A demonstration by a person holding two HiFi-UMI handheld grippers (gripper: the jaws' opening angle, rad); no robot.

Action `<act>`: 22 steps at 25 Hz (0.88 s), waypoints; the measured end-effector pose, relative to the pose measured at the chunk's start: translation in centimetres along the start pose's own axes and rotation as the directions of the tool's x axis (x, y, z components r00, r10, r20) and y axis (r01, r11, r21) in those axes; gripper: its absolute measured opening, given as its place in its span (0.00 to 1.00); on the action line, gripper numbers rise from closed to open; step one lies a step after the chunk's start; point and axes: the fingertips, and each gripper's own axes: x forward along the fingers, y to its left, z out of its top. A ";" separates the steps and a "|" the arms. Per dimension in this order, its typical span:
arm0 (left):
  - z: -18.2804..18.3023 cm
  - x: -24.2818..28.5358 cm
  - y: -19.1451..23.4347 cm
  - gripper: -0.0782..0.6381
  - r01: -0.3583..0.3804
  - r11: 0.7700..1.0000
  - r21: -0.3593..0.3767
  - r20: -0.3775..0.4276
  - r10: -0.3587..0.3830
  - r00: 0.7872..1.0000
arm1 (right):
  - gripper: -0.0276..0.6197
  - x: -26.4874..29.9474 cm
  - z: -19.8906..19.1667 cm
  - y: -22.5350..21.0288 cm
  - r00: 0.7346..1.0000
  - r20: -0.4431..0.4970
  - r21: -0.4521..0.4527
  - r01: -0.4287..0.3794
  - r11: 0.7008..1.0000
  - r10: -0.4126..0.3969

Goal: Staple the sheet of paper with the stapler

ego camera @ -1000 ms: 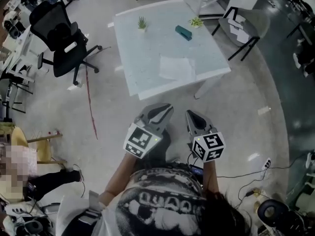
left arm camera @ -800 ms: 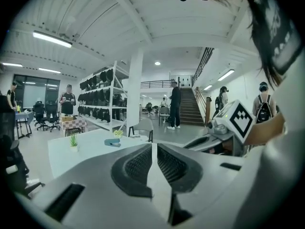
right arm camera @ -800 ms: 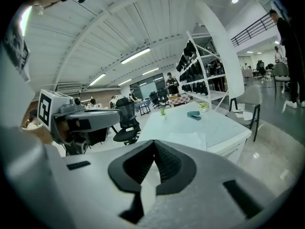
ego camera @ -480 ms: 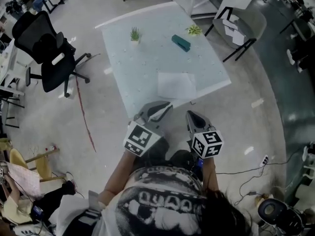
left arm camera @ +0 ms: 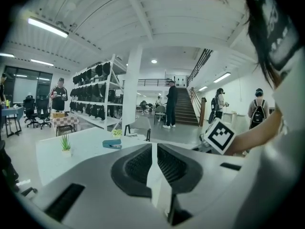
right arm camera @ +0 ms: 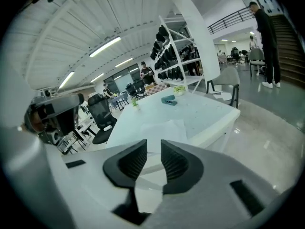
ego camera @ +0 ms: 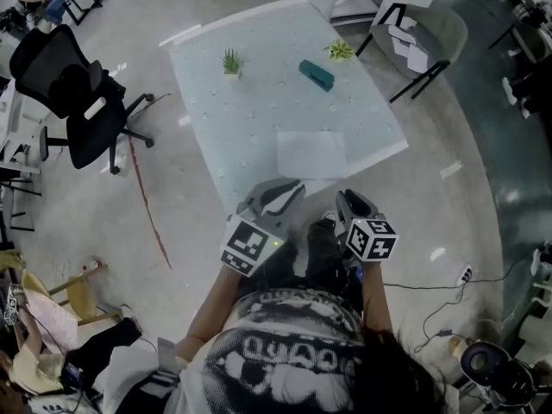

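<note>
A person stands at the near edge of a pale counter [ego camera: 250,119] with a gripper in each hand. The sheet of paper [ego camera: 310,153] lies flat close to that edge, just ahead of both grippers. The teal stapler [ego camera: 316,74] sits well apart from it toward the far side (two small potted plants [ego camera: 230,60] stand on that side as well). The left gripper [ego camera: 289,188] has its fingers drawn together to a thin slit, nothing between them. The right gripper [ego camera: 352,201] has just been opening its fingers, which stand apart and empty, the paper showing beyond the gap. A black office chair [ego camera: 82,102] stands on the floor at left.
</note>
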 end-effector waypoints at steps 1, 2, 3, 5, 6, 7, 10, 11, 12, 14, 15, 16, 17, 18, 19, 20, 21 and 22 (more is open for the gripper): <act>0.0 0.1 0.2 0.15 -0.003 1.000 -0.005 -0.002 0.003 1.000 | 0.19 0.6 -0.2 -0.8 1.000 -0.015 0.005 0.014 1.000 -0.014; 0.0 0.3 0.4 0.15 -0.008 1.000 -0.010 -0.005 0.008 1.000 | 0.21 1.3 -0.4 -1.6 0.999 -0.035 0.009 0.028 1.000 -0.027; 0.0 0.5 0.7 0.15 -0.016 1.000 -0.015 -0.009 0.016 1.000 | 0.23 2.1 -0.7 -2.4 0.998 -0.059 0.013 0.040 0.999 -0.039; 0.1 1.0 1.6 0.15 -0.038 0.999 -0.023 -0.017 0.037 0.999 | 0.27 3.9 -1.5 -3.8 0.992 -0.118 0.021 0.054 0.998 -0.051; 0.1 1.3 2.1 0.15 -0.050 0.998 -0.026 -0.020 0.049 0.999 | 0.31 4.8 -2.1 -4.4 0.988 -0.149 0.021 0.055 0.998 -0.052; 0.2 1.6 2.6 0.15 -0.063 0.998 -0.029 -0.023 0.062 0.998 | 0.34 5.6 -2.5 -4.9 0.983 -0.176 0.017 0.056 0.998 -0.052; 0.3 3.2 3.7 0.15 -0.106 0.994 -0.036 -0.037 0.105 0.994 | 0.34 7.6 -2.8 -6.3 0.973 -0.224 -0.036 0.041 0.998 -0.049; 0.4 3.8 4.0 0.15 -0.121 0.992 -0.038 -0.044 0.119 0.992 | 0.34 8.2 -2.7 -6.7 0.970 -0.238 -0.071 0.028 0.997 -0.044; 0.6 4.4 4.3 0.15 -0.134 0.990 -0.039 -0.049 0.132 0.990 | 0.35 8.9 -2.6 -6.9 0.966 -0.256 -0.113 0.010 0.994 -0.039; 0.9 5.6 4.9 0.15 -0.160 0.986 -0.041 -0.056 0.157 0.986 | 0.35 10.3 -2.7 -7.1 0.953 -0.302 -0.201 -0.035 0.979 -0.028; 1.1 6.3 5.2 0.15 -0.174 0.984 -0.043 -0.060 0.171 0.983 | 0.35 10.9 -2.9 -7.2 0.945 -0.327 -0.241 -0.057 0.969 -0.026; 1.2 6.9 5.5 0.15 -0.189 0.981 -0.045 -0.064 0.186 0.981 | 0.35 11.3 -3.0 -7.2 0.937 -0.348 -0.276 -0.071 0.958 -0.030; 1.3 7.4 5.8 0.15 -0.203 0.978 -0.049 -0.070 0.200 0.977 | 0.32 11.5 -3.0 -7.3 0.932 -0.361 -0.306 -0.079 0.949 -0.039; 1.3 7.8 6.1 0.15 -0.216 0.975 -0.054 -0.075 0.212 0.974 | 0.27 11.5 -2.9 -7.5 0.928 -0.369 -0.328 -0.084 0.941 -0.046; 1.2 8.2 6.3 0.15 -0.227 0.972 -0.063 -0.082 0.222 0.972 | 0.25 11.5 -2.9 -7.7 0.925 -0.376 -0.342 -0.093 0.935 -0.045; 1.1 8.6 6.5 0.15 -0.239 0.968 -0.072 -0.089 0.232 0.969 | 0.21 11.5 -2.8 -7.9 0.923 -0.383 -0.348 -0.108 0.931 -0.036; 0.9 9.0 6.8 0.15 -0.251 0.965 -0.081 -0.096 0.243 0.965 | 0.19 11.6 -2.8 -8.1 0.920 -0.393 -0.347 -0.128 0.929 -0.020; 0.7 9.4 7.0 0.15 -0.264 0.960 -0.089 -0.104 0.255 0.961 | 0.17 11.7 -2.7 -8.4 0.915 -0.404 -0.342 -0.150 0.928 0.000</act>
